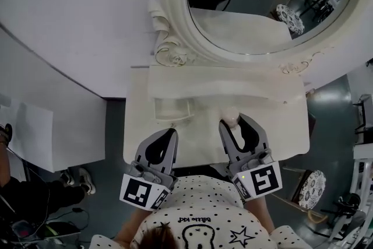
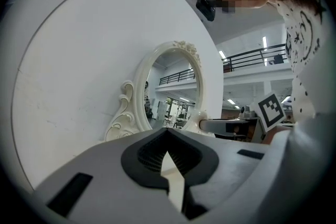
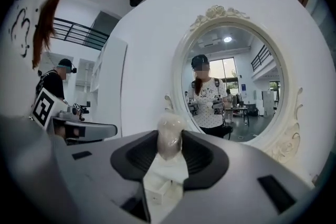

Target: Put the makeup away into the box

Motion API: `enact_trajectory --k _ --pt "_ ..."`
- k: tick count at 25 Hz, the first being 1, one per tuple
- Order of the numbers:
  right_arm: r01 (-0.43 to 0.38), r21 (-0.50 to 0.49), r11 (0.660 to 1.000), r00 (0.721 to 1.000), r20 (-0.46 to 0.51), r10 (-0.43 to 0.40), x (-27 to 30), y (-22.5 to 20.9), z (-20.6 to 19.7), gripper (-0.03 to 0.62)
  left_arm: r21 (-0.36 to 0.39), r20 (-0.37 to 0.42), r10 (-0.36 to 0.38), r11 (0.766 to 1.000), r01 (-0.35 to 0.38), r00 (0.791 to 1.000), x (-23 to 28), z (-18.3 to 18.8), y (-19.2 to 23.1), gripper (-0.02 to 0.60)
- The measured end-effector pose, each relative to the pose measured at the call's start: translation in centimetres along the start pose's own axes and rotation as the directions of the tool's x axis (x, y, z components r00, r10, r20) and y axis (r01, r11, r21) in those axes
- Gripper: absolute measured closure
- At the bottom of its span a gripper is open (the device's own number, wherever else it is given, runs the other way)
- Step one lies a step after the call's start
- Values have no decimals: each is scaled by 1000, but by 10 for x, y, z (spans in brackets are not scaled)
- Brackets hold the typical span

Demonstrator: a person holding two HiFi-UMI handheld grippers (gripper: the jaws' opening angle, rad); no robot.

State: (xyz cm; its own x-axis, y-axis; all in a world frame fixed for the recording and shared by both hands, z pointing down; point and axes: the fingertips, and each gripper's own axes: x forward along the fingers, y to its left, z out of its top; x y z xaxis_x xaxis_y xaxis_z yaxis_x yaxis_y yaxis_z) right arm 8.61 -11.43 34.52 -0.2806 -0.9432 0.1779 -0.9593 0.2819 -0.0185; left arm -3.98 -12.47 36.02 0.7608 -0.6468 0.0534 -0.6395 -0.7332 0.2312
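A pale egg-shaped makeup sponge [image 1: 231, 116] is pinched between the tips of my right gripper [image 1: 232, 121], held up above the white dressing table [image 1: 280, 137]. In the right gripper view the sponge [image 3: 170, 135] stands upright between the dark pads of that gripper [image 3: 171, 147], in front of the mirror. A white open box [image 1: 171, 109] lies on the table's left part, just ahead of my left gripper [image 1: 172, 131]. The left gripper [image 2: 168, 155] has its tips together with nothing between them. Part of a small white box [image 3: 161, 192] shows below the right jaws.
An oval mirror [image 1: 256, 3] in an ornate white frame [image 1: 172, 49] rises at the table's back against a white wall [image 1: 76, 14]. Another person's shoes [image 1: 86, 181] are on the floor at the left, and a round stool [image 1: 312, 186] stands at the right.
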Motion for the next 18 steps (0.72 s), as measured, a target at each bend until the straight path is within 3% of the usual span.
enact_trajectory --k 12,18 --pt "47 85 995 997 -58 -42 -39 -10 -45 445 17 18 -21 1000 20 1000 6 4 -6 586" --pt "6 84 996 998 -60 -1 -36 -1 -52 445 1 26 -13 1000 13 1000 6 5 -9 586"
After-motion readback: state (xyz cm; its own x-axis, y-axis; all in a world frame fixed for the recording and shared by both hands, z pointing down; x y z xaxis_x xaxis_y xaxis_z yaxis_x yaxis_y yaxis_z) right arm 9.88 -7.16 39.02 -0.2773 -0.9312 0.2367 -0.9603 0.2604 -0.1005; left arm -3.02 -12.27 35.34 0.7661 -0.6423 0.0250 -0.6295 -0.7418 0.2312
